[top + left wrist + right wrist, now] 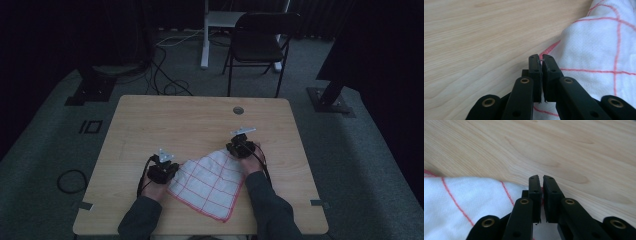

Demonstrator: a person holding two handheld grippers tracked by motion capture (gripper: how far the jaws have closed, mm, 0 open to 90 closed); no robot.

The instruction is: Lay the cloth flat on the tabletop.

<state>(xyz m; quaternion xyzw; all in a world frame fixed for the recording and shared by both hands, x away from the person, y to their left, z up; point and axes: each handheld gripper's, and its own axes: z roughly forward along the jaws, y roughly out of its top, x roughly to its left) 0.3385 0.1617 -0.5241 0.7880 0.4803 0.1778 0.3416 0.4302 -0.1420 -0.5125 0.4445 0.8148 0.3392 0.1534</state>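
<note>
While the left hand-held gripper (541,60) has its jaws pinched together on the red-stitched edge of the white cloth (599,50), the right hand-held gripper (541,181) is likewise clamped on the cloth's opposite corner. Between them the cloth (212,182) lies spread on the near half of the wooden worktop (200,117).

Both forearms entering from the frame's bottom edge, left tool (167,161) low at centre-left, jaws pinched together, right tool (239,140) centre-right, jaws likewise closed
</note>
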